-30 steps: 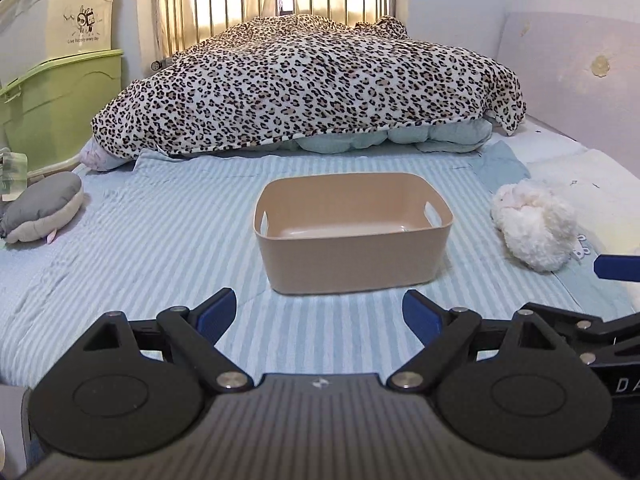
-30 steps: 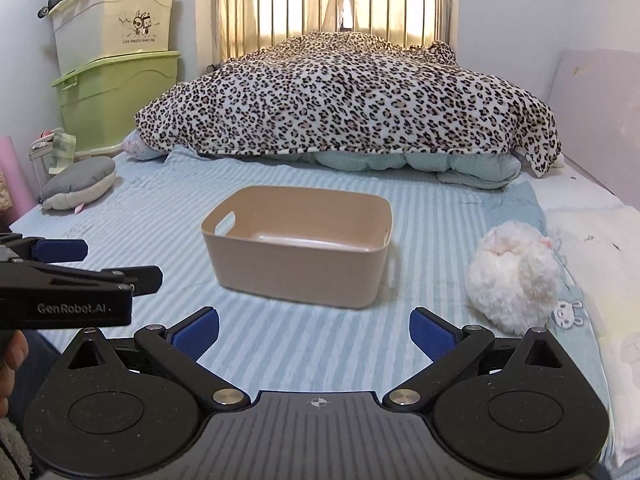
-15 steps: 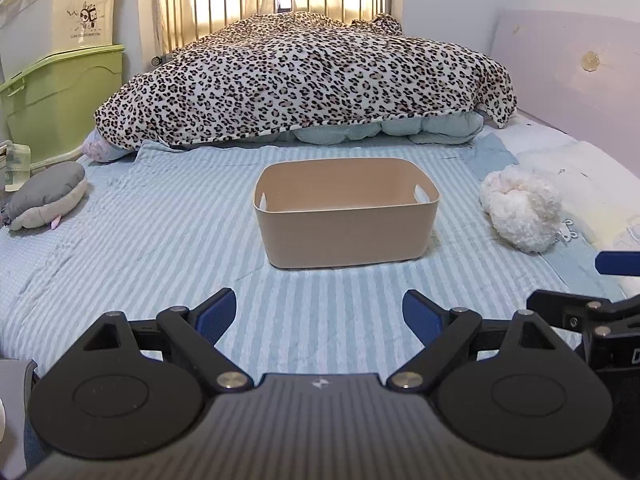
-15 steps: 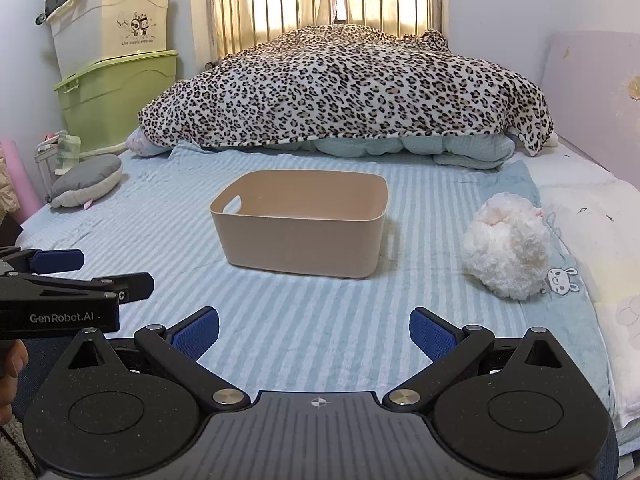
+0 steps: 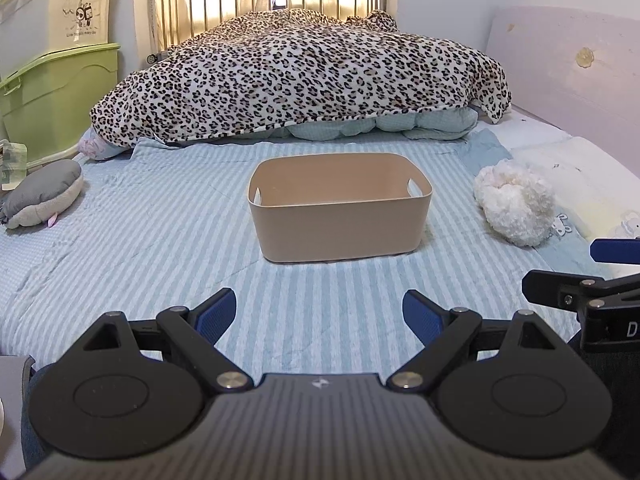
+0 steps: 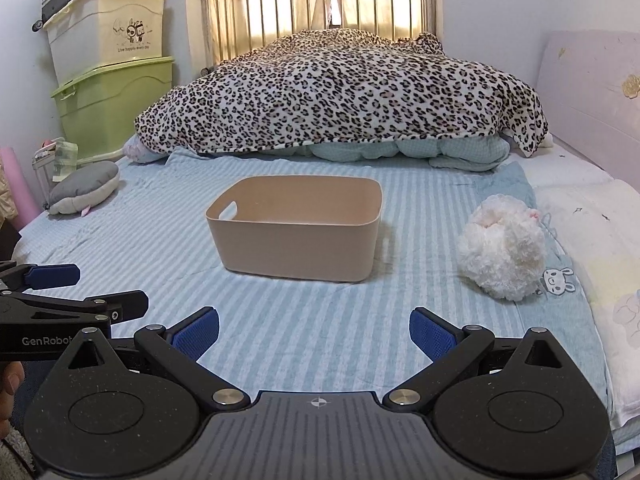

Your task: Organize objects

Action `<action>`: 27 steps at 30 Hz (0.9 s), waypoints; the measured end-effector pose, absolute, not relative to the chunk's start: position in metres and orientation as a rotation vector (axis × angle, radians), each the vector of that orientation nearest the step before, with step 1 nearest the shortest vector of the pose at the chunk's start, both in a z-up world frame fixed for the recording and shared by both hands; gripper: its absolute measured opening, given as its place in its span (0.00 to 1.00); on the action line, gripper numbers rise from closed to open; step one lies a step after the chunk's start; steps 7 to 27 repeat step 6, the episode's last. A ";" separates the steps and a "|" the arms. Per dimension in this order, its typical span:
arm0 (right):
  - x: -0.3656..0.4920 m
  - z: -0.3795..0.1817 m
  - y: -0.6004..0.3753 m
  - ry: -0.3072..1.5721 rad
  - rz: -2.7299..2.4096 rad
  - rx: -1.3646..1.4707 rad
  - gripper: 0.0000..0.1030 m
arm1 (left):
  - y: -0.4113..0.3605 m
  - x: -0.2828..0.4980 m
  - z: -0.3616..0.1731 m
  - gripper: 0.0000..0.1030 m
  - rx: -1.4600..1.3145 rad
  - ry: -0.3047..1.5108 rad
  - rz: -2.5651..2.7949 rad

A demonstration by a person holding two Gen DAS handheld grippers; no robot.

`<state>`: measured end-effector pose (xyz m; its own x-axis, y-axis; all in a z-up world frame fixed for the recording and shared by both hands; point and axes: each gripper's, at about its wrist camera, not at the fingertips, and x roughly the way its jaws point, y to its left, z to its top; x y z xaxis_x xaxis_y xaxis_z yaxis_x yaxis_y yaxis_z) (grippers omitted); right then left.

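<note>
An empty beige plastic bin (image 5: 340, 216) (image 6: 296, 236) stands in the middle of the striped blue bed sheet. A white fluffy plush toy (image 5: 514, 204) (image 6: 502, 246) lies to its right. A grey and white plush toy (image 5: 42, 194) (image 6: 84, 188) lies at the bed's left edge. My left gripper (image 5: 320, 316) is open and empty, held back from the bin near the bed's front edge. My right gripper (image 6: 314, 334) is open and empty, beside it to the right. Each gripper shows at the edge of the other's view.
A leopard-print blanket (image 5: 300, 76) over a pale quilt fills the far half of the bed. Green and cream storage boxes (image 6: 112, 76) stack at the left by the wall. A metal bed rail (image 6: 328, 12) is behind. A white pillow (image 6: 600, 216) lies at the right.
Both grippers have drawn back and lifted their view, so the bin and toys look farther away. Both stay open and empty.
</note>
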<state>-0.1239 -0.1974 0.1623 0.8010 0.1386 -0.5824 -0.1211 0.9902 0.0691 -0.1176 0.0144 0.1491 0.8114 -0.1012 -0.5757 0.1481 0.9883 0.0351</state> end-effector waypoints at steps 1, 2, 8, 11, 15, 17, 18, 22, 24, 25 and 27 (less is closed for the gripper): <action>-0.123 0.161 -0.197 0.629 0.139 0.031 1.00 | 0.014 -0.117 0.149 0.88 0.079 0.612 -0.131; -0.122 0.160 -0.197 0.633 0.141 0.033 1.00 | 0.014 -0.116 0.148 0.88 0.077 0.615 -0.129; -0.118 0.156 -0.198 0.643 0.142 0.042 1.00 | 0.017 -0.111 0.145 0.88 0.056 0.635 -0.131; -0.118 0.156 -0.198 0.643 0.142 0.042 1.00 | 0.017 -0.111 0.145 0.88 0.056 0.635 -0.131; -0.118 0.156 -0.198 0.643 0.142 0.042 1.00 | 0.017 -0.111 0.145 0.88 0.056 0.635 -0.131; -0.118 0.156 -0.198 0.643 0.142 0.042 1.00 | 0.017 -0.111 0.145 0.88 0.056 0.635 -0.131; -0.118 0.156 -0.198 0.643 0.142 0.042 1.00 | 0.017 -0.111 0.145 0.88 0.056 0.635 -0.131; -0.118 0.156 -0.198 0.643 0.142 0.042 1.00 | 0.017 -0.111 0.145 0.88 0.056 0.635 -0.131; -0.118 0.156 -0.198 0.643 0.142 0.042 1.00 | 0.017 -0.111 0.145 0.88 0.056 0.635 -0.131; -0.118 0.156 -0.198 0.643 0.142 0.042 1.00 | 0.017 -0.111 0.145 0.88 0.056 0.635 -0.131; -0.118 0.156 -0.198 0.643 0.142 0.042 1.00 | 0.017 -0.111 0.145 0.88 0.056 0.635 -0.131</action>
